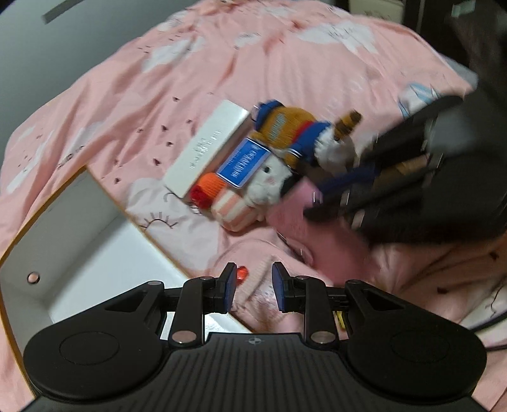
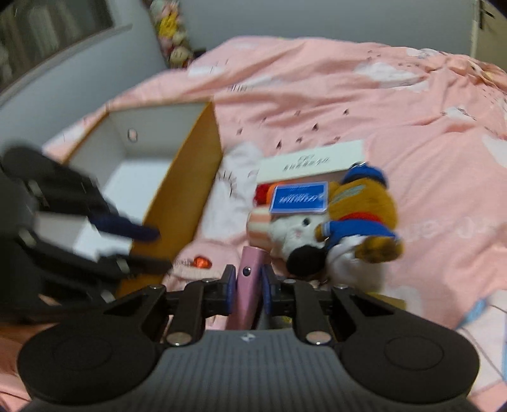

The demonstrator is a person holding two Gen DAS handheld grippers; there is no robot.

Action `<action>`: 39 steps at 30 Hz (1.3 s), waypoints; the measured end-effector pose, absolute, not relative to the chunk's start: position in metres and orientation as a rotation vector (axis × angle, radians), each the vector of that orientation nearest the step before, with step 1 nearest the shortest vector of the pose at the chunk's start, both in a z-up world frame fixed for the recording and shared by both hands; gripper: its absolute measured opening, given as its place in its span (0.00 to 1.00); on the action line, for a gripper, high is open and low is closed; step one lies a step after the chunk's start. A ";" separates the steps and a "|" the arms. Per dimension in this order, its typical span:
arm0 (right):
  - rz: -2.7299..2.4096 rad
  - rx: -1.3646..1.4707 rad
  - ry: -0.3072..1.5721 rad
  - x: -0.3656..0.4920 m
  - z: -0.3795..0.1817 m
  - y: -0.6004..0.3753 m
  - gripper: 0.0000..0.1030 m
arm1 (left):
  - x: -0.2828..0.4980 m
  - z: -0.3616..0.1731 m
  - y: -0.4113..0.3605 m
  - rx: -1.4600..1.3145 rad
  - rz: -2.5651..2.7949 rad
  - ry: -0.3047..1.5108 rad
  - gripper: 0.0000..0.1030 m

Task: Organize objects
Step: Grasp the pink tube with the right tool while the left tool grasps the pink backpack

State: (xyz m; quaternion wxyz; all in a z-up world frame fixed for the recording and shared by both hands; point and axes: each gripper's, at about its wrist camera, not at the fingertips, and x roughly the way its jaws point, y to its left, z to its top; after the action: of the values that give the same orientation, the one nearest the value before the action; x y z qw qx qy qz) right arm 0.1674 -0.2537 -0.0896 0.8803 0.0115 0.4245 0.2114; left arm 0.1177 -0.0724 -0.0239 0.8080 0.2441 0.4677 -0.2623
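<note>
Right tool sat closest to its camera, fingers clamped on a pink tube that ran back between them toward the lens. Just past the tube's tip lay a plush cat, white face up, pressed against a brown plush in a blue cap. On top of that heap rested a blue card, with a striped roll and an orange and red bundle at its left. Behind them all a long white box lay flat on the pink bed.

Left tool hovered with its fingers apart and nothing between them, above a small pink cloth carrying a red heart. At its left stood an open crate, white inside, orange outside, its near rim right under the left finger. In the right view the left tool showed as a dark blur across the crate's front corner, crowding the way in.

Beyond the pile the bed was rumpled but open, out to a grey wall. Plush toys stood stacked in the far left corner. To the right the blanket dropped off at the bed's edge.
</note>
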 end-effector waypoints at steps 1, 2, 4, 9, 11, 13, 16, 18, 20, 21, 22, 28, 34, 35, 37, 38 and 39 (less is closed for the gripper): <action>0.436 0.049 0.869 0.166 -0.084 -0.260 0.17 | 0.119 -0.027 -0.076 0.540 -0.567 1.008 0.30; 0.431 0.071 0.856 0.165 -0.080 -0.266 0.18 | 0.120 -0.029 -0.079 0.558 -0.572 1.018 0.30; 0.416 0.121 0.827 0.163 -0.071 -0.278 0.18 | 0.124 -0.035 -0.085 0.588 -0.588 1.042 0.30; 0.364 0.211 0.745 0.164 -0.053 -0.305 0.17 | 0.134 -0.039 -0.097 0.623 -0.597 1.071 0.30; 0.348 0.224 0.734 0.171 -0.052 -0.309 0.15 | 0.139 -0.037 -0.098 0.599 -0.598 1.076 0.31; 0.334 0.202 0.722 0.178 -0.054 -0.306 0.15 | 0.144 -0.035 -0.100 0.575 -0.585 1.077 0.31; 0.339 0.178 0.761 0.196 -0.067 -0.299 0.15 | 0.147 -0.038 -0.105 0.594 -0.568 1.073 0.31; 0.329 0.163 0.778 0.202 -0.079 -0.294 0.15 | 0.149 -0.044 -0.107 0.616 -0.584 1.092 0.34; 0.314 0.148 0.775 0.203 -0.084 -0.293 0.23 | 0.153 -0.051 -0.108 0.625 -0.601 1.132 0.37; 0.311 0.158 0.779 0.205 -0.087 -0.294 0.30 | 0.156 -0.056 -0.107 0.626 -0.602 1.149 0.37; 0.314 0.171 0.791 0.206 -0.089 -0.296 0.32 | 0.159 -0.059 -0.106 0.630 -0.603 1.162 0.37; 0.339 0.178 0.810 0.208 -0.102 -0.296 0.32 | 0.169 -0.082 -0.113 0.717 -0.639 1.232 0.42; 0.365 0.169 0.830 0.208 -0.109 -0.292 0.21 | 0.174 -0.102 -0.117 0.774 -0.645 1.282 0.36; 0.365 0.171 0.831 0.208 -0.110 -0.293 0.21 | 0.175 -0.103 -0.115 0.765 -0.648 1.286 0.32; 0.367 0.178 0.829 0.208 -0.110 -0.294 0.20 | 0.174 -0.104 -0.113 0.755 -0.638 1.273 0.20; 0.366 0.178 0.828 0.207 -0.110 -0.294 0.20 | 0.174 -0.104 -0.111 0.753 -0.629 1.261 0.15; 0.364 0.177 0.827 0.207 -0.109 -0.294 0.20 | 0.173 -0.103 -0.108 0.741 -0.617 1.248 0.15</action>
State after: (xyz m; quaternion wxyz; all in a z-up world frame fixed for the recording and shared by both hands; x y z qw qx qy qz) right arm 0.2069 -0.2940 -0.1094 0.8959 0.0853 0.3990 0.1758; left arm 0.1725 -0.1084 -0.1033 0.7050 0.3332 0.5612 -0.2775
